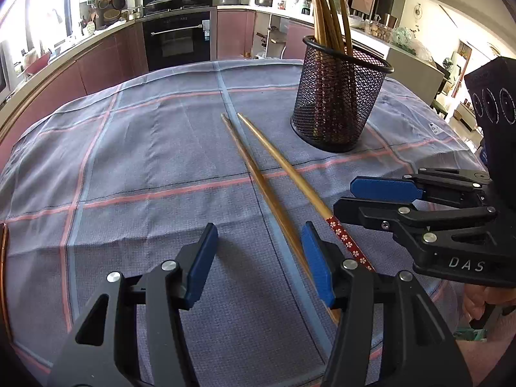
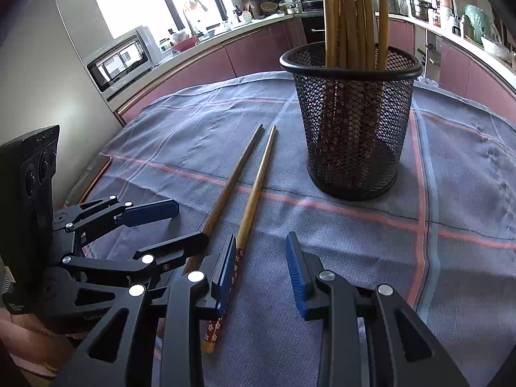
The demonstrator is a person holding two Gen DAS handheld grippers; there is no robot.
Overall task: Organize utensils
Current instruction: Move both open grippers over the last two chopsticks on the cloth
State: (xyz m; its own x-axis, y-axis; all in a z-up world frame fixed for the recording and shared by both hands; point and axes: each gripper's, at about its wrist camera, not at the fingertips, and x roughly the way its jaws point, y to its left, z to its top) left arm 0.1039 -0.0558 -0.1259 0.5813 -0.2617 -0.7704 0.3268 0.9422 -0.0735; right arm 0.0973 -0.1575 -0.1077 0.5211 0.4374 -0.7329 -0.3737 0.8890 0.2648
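Two wooden chopsticks with red flowered ends lie side by side on the checked cloth: one (image 1: 258,174) (image 2: 230,180) and the other (image 1: 283,167) (image 2: 258,180). A black mesh holder (image 1: 338,103) (image 2: 351,122) stands upright beyond them with several chopsticks (image 1: 325,6) (image 2: 351,16) in it. My left gripper (image 1: 258,258) is open and empty, low over the cloth, its right finger beside the left chopstick. My right gripper (image 2: 261,267) is open and empty, its left finger touching or just beside the right chopstick. Each gripper shows in the other's view, the right (image 1: 371,200) and the left (image 2: 183,222).
The grey-blue cloth with pink lines (image 1: 145,167) (image 2: 451,193) covers the table. A kitchen counter with oven (image 1: 177,38) and microwave (image 2: 119,61) runs behind the table. The table's copper edge (image 2: 96,174) shows at the left.
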